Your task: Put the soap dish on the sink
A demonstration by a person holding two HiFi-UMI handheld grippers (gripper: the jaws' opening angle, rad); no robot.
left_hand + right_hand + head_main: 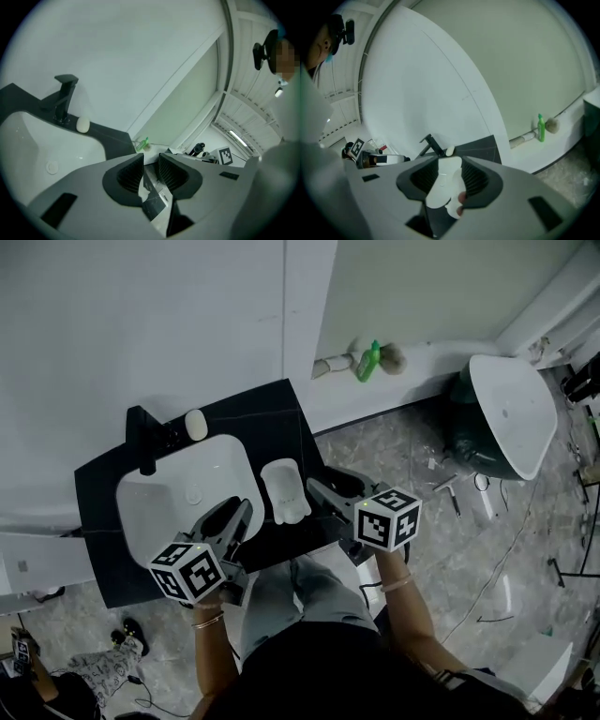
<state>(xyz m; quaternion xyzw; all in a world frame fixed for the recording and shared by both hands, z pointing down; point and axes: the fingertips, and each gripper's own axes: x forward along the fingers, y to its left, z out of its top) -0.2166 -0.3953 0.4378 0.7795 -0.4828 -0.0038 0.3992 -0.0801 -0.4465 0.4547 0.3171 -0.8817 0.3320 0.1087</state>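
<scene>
The white soap dish (286, 491) lies flat on the black counter (281, 418), just right of the white sink basin (141, 493). At the basin's back stand a black faucet (142, 437) and a white soap bar (196, 425). My left gripper (236, 514) hovers over the basin's near right rim, its jaws a small gap apart with nothing between them (151, 161). My right gripper (323, 482) hangs just right of the dish, open and empty (450, 164). Through its jaws the basin and faucet (431, 143) show far below.
A green bottle (368, 360) stands on the white ledge behind the counter. A second white basin (511, 413) leans against a dark bag on the stone floor at right, with cables and tools around it. The person's legs are against the counter's front edge.
</scene>
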